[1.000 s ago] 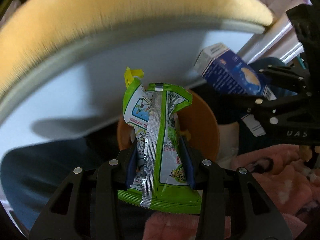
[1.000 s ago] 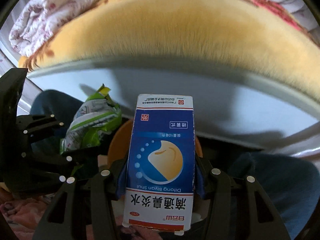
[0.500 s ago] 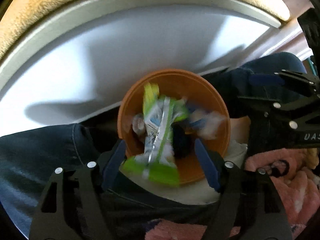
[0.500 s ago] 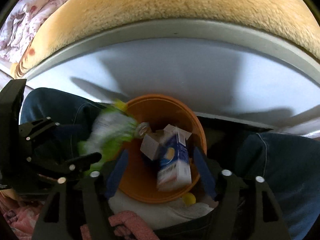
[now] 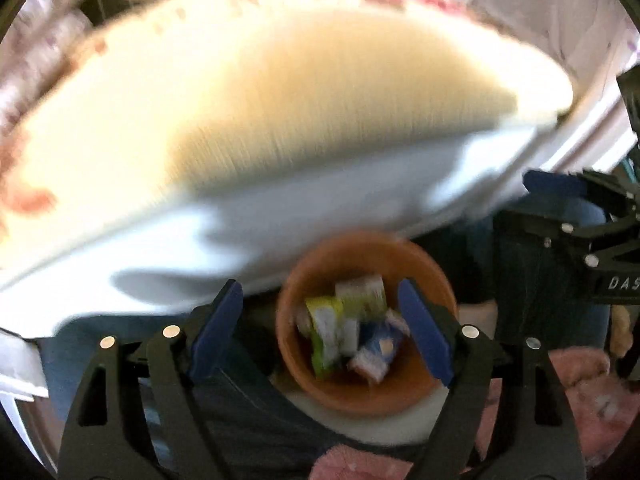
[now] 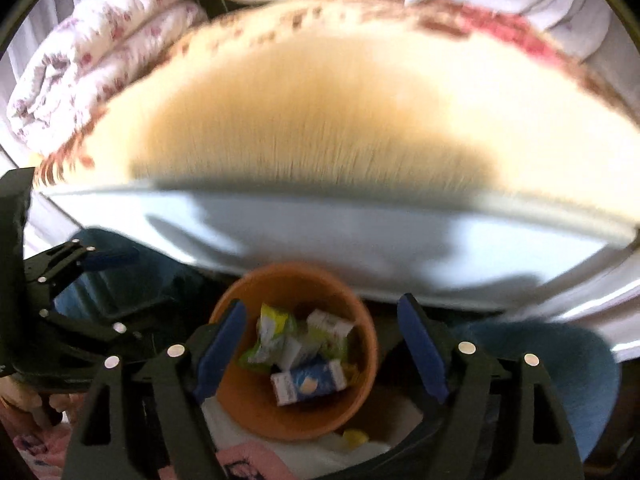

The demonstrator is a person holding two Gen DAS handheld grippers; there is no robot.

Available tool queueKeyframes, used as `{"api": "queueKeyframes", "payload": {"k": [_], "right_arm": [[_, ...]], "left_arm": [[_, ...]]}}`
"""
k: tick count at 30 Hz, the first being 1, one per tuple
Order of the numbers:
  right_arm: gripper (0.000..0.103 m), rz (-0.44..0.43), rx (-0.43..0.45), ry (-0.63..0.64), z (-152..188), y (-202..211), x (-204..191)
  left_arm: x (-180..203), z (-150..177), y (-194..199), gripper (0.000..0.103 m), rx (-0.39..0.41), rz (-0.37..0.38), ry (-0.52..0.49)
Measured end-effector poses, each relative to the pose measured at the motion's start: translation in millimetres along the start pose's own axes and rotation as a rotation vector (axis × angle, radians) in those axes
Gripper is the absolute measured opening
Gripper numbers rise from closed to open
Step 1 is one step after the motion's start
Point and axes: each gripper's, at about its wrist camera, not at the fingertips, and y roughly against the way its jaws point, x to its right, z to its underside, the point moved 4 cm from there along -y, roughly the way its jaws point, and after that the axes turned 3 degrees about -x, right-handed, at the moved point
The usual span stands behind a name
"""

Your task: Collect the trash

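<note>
Now blurred, green wrapper (image 6: 267, 338) and blue carton (image 6: 308, 383) in orange bin (image 6: 366, 364), both grippers' fingers (image 5: 424, 338) apart, empty.

A tan fuzzy blanket (image 6: 320, 112) covers the bed, a floral quilt (image 6: 92, 60) bunched at its far-left corner.

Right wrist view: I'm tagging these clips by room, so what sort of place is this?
Probably a bedroom: a floral quilt is bundled beside a plush yellow blanket on what looks like a bed, with an orange trash bin below its edge.
</note>
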Motion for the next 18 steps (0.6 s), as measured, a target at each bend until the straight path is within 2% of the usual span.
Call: {"api": "queueKeyframes", "payload": {"k": [6, 9, 12, 18], "right_arm": [[0.084, 0.025, 0.221, -0.018, -45, 58, 8], [0.089, 0.037, 0.325, -0.032, -66, 90, 15], [0.09, 0.047, 0.4, -0.042, -81, 112, 16], [0.092, 0.053, 0.508, -0.047, -97, 143, 13]], "left_arm": [[-10, -49, 63, 0.083, 0.235, -0.11, 0.038], [-15, -74, 94, 0.089, 0.349, -0.175, 0.063], [-19, -90, 119, 0.089, 0.437, -0.199, 0.095], [-18, -104, 149, 0.09, 0.517, -0.205, 0.128]]}}
